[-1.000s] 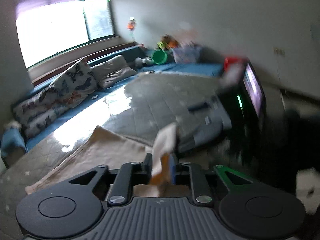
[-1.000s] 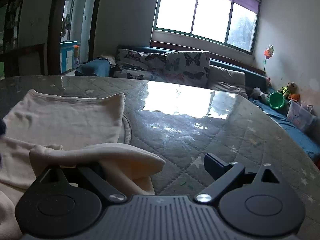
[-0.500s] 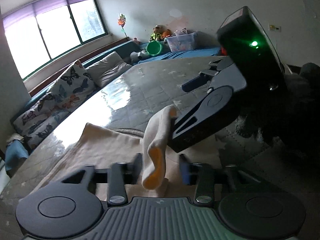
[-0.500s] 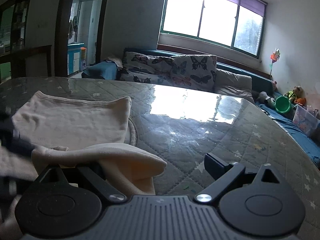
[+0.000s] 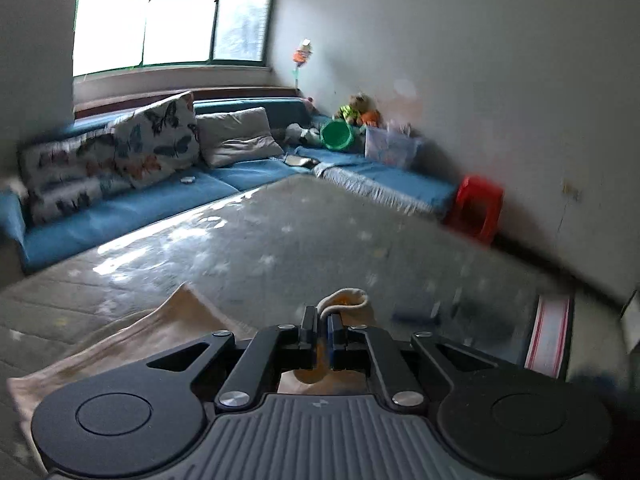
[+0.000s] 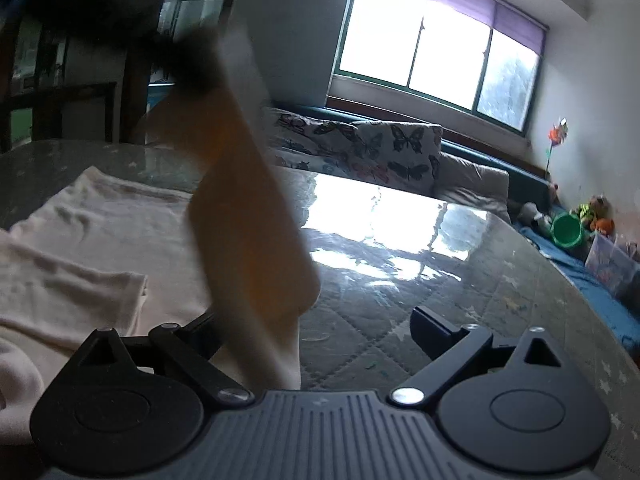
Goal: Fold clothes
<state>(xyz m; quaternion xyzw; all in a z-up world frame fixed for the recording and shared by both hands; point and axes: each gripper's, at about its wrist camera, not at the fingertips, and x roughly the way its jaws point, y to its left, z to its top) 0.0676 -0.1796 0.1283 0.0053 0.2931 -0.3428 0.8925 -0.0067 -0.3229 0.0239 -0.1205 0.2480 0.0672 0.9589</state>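
A cream garment lies spread on the grey quilted table, to the left. One strip of the garment rises steeply from beside my right gripper to a dark blurred shape at the upper left. My right gripper is open; the strip crosses in front of its left finger and its right finger is bare. In the left wrist view, my left gripper is shut on a fold of the cream garment that loops above the fingertips. More of the garment lies on the table to the left.
A blue sofa with butterfly pillows runs under the window, beyond the table's far edge. A green bucket, soft toys and a clear plastic box sit in the corner. A red stool stands by the right wall.
My left gripper has closed on the garment fold and carried it up, so the bundled cloth by my right gripper now stretches upward. The right gripper has left the left wrist view.
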